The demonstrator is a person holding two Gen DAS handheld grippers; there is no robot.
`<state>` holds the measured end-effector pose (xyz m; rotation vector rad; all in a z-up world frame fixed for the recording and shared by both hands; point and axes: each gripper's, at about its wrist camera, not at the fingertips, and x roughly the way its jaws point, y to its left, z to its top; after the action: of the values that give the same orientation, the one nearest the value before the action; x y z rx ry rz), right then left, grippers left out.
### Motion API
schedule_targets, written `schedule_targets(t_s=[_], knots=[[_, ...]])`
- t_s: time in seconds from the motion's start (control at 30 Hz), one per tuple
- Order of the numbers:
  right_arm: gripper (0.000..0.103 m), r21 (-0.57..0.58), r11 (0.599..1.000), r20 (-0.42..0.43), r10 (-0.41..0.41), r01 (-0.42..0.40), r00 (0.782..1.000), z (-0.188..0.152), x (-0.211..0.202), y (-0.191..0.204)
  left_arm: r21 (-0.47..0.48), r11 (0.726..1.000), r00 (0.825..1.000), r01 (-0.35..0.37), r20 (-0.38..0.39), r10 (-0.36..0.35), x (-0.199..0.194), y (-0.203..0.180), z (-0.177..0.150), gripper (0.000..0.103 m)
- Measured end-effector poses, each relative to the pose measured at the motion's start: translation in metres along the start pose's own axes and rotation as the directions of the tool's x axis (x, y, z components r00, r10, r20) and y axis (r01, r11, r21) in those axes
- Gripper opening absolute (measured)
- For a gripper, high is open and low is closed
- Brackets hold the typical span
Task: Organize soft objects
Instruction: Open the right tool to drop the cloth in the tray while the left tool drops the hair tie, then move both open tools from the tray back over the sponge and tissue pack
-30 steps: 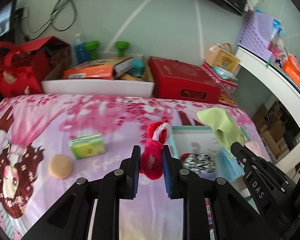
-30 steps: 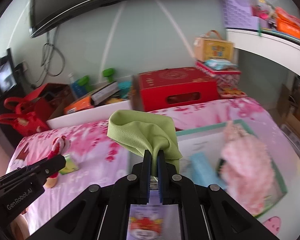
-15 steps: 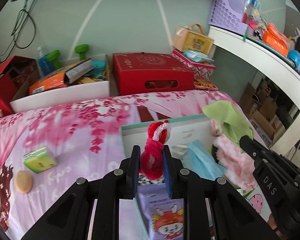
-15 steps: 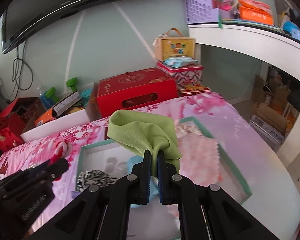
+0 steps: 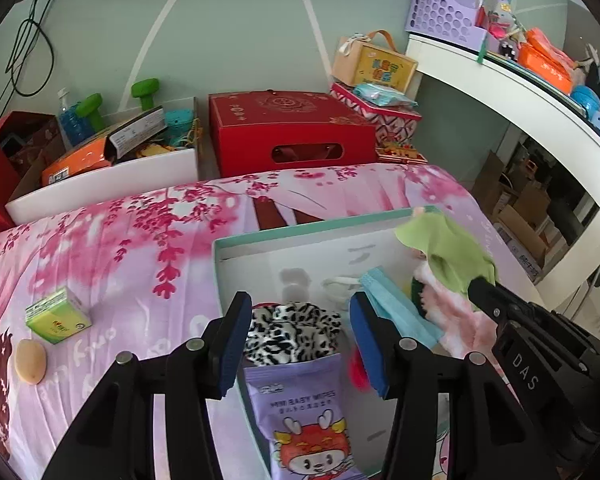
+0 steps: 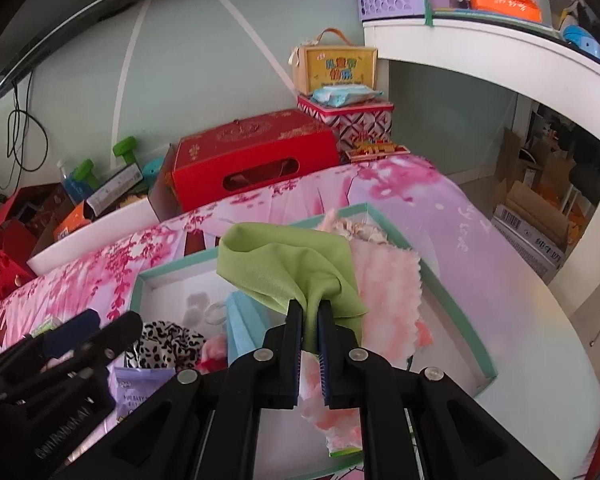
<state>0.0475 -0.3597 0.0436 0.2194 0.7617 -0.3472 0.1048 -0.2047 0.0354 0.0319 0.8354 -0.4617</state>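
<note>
On the pink floral bedspread (image 5: 112, 248), my left gripper (image 5: 296, 344) has just been opening, dropping the red plush (image 5: 356, 372) into the teal-rimmed box (image 5: 300, 232), while my right gripper (image 6: 309, 354) still pinches the green cloth (image 6: 288, 272) above it.

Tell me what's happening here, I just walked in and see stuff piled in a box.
A person with two handheld grippers is sorting soft things into the teal-rimmed box. The left gripper, jaws just opened, has dropped the red plush beside the leopard-print cloth. The right gripper holds the green cloth over the box.
</note>
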Motion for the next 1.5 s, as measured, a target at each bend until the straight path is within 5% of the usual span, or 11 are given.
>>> schedule_targets(t_s=[0.17,0.3,0.4,0.47,0.7,1.1,1.5], knots=[[0.018,-0.035,0.999,-0.058,-0.019,0.017,0.998,-0.003,0.012,0.007,-0.028,0.998,0.998,-0.059,-0.010,0.059,-0.004,0.014,0.000,0.063],[0.058,-0.055,0.998,-0.079,-0.029,0.025,0.996,-0.007,0.016,0.011,-0.060,0.992,0.994,-0.107,-0.026,0.105,-0.003,0.027,0.001,0.067],[0.062,-0.069,0.997,-0.078,-0.036,0.031,0.996,-0.008,0.015,0.014,-0.074,0.987,0.989,-0.142,-0.043,0.139,-0.001,0.037,-0.001,0.067],[0.069,-0.081,0.996,-0.083,-0.042,0.035,0.996,-0.008,0.016,0.016,-0.082,0.982,0.985,-0.169,-0.057,0.164,0.001,0.042,-0.002,0.078],[0.103,-0.120,0.991,-0.091,-0.063,0.051,0.994,-0.010,0.018,0.025,-0.139,0.965,0.972,-0.223,-0.102,0.210,0.007,0.064,-0.007,0.089],[0.103,-0.141,0.988,-0.078,-0.077,0.066,0.994,-0.008,0.014,0.041,-0.235,0.922,0.949,-0.309,-0.141,0.282,-0.003,0.116,-0.017,0.090],[0.103,-0.176,0.984,0.064,-0.006,0.017,0.998,-0.002,-0.019,0.094,-0.306,0.868,0.920,-0.391,-0.173,0.352,-0.026,0.172,-0.031,0.090]])
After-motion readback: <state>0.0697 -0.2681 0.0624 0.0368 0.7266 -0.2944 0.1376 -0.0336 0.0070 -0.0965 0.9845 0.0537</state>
